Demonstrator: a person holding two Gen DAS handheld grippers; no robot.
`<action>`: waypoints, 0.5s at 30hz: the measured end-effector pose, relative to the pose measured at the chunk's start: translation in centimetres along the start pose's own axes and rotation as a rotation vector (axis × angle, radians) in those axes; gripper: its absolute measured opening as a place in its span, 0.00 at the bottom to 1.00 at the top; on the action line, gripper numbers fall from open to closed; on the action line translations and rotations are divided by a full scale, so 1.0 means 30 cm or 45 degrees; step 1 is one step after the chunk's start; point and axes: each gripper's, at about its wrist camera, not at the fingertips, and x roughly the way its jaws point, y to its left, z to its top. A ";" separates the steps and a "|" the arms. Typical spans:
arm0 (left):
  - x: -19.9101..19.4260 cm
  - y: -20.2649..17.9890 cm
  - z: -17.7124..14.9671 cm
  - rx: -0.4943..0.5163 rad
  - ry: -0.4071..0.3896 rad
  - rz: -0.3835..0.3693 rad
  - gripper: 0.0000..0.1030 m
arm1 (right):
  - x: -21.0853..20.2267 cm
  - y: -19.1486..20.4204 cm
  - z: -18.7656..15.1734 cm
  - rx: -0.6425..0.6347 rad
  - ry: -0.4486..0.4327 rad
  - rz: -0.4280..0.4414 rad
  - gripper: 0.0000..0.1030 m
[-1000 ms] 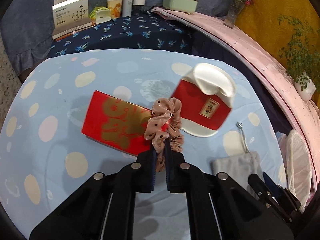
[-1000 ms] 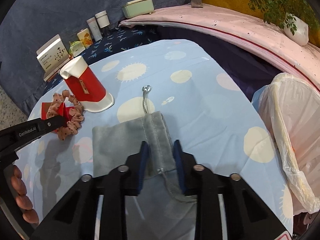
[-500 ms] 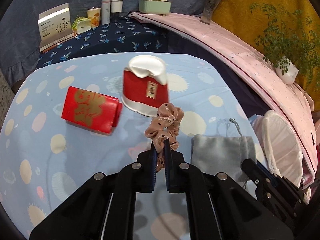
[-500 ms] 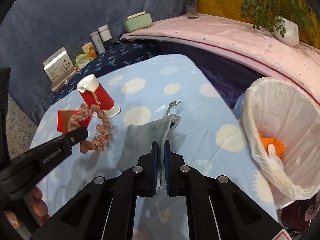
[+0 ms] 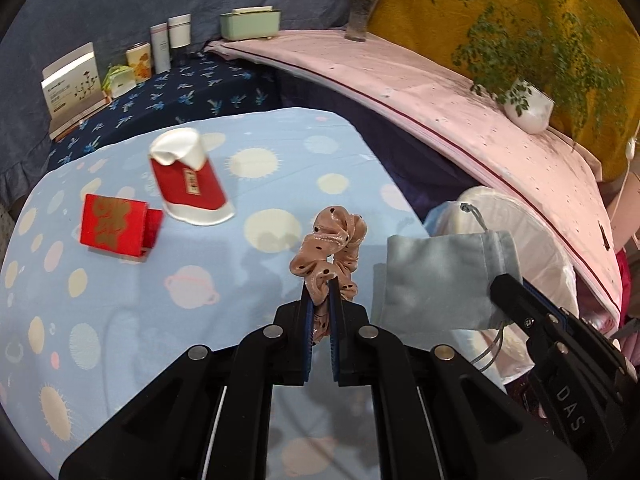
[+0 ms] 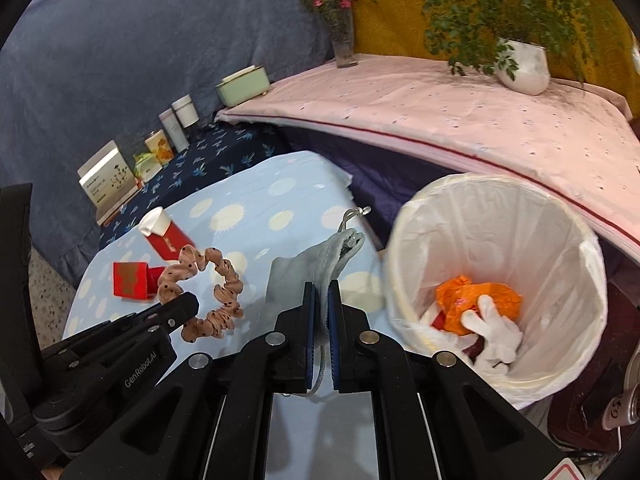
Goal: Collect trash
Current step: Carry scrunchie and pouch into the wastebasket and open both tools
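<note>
Scrunchie [image 5: 330, 248] pinched in left gripper [image 5: 320, 300], off the table [image 5: 120, 300].

- A blue-grey cloth backdrop [image 6: 132, 40] covers the far left.
- A mustard wall [image 5: 500, 4] stands far right.
- A pink-covered ledge [image 6: 440, 112] runs along the right.
- Speckled floor [image 6: 52, 280] shows at left.

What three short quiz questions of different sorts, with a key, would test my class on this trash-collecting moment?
1. True or false: the left hand-held gripper is shut on the pink scrunchie.
2. What does the right hand-held gripper hold? A) red box B) grey pouch C) plant pot
3. Fill in: an orange wrapper lies inside the white ____.

Key: 1 true; 2 B, the grey pouch; 3 bin.
</note>
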 end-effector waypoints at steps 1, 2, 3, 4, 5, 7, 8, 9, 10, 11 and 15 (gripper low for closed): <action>0.000 -0.021 -0.001 0.011 0.002 -0.007 0.06 | -0.014 -0.028 0.003 0.014 -0.008 -0.010 0.07; 0.001 -0.045 -0.003 0.023 0.005 -0.014 0.06 | -0.025 -0.050 0.003 0.025 -0.015 -0.019 0.06; 0.002 -0.075 -0.004 0.042 0.008 -0.023 0.06 | -0.036 -0.079 0.003 0.039 -0.022 -0.029 0.06; 0.004 -0.099 -0.006 0.058 0.011 -0.029 0.06 | -0.047 -0.104 0.003 0.053 -0.028 -0.038 0.06; 0.006 -0.128 -0.008 0.076 0.016 -0.040 0.06 | -0.056 -0.130 0.005 0.065 -0.033 -0.047 0.07; 0.010 -0.179 -0.010 0.105 0.023 -0.062 0.06 | -0.070 -0.172 0.011 0.084 -0.041 -0.069 0.07; 0.013 -0.205 -0.011 0.119 0.026 -0.073 0.06 | -0.077 -0.197 0.013 0.093 -0.046 -0.082 0.07; 0.017 -0.232 -0.012 0.134 0.029 -0.083 0.06 | -0.083 -0.215 0.015 0.100 -0.049 -0.092 0.06; 0.021 -0.253 -0.015 0.145 0.033 -0.092 0.06 | -0.091 -0.243 0.018 0.110 -0.055 -0.106 0.06; 0.026 -0.277 -0.016 0.158 0.039 -0.103 0.06 | -0.096 -0.266 0.021 0.118 -0.060 -0.117 0.06; 0.046 -0.364 -0.019 0.202 0.055 -0.142 0.06 | -0.118 -0.355 0.029 0.158 -0.079 -0.155 0.06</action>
